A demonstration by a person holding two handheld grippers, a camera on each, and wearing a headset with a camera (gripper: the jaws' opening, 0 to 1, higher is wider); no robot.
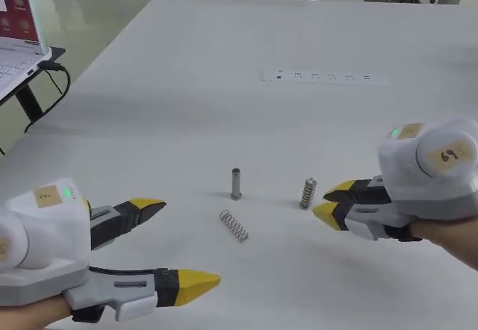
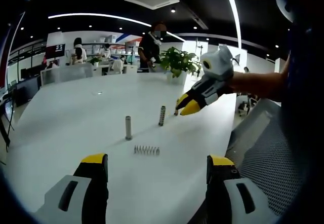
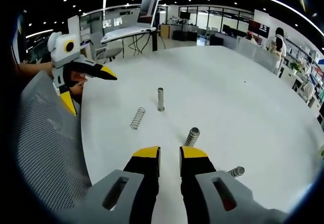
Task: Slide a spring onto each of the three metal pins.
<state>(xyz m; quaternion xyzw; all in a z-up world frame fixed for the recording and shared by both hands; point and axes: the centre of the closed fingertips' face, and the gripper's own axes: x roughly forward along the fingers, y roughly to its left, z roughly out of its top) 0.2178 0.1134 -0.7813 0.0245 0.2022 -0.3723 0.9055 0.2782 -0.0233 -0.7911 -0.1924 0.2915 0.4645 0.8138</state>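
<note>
- My left gripper: low at the near left of the white table, jaws spread wide with nothing between them. In the left gripper view the two yellow tips stand far apart above the table edge.
- My right gripper: at the right, tips pointing left toward the parts. The jaws are parted by a narrow gap only and hold nothing, as the right gripper view shows.
- Bare pin: upright near the table's middle, no coil on it, well apart from both grippers.
- Loose spring: lying flat on the table just in front of the bare pin, not touching it, between my two grippers.
- Sprung pin: upright with a coil around it, just beside my right gripper's tips.
- Third piece: small and coiled-looking, close by the right side of my right gripper; too small to tell whether a pin stands inside.
- Power strip: flat on the far part of the table.
- Laptop: open, on a stand off the table's left edge.
</note>
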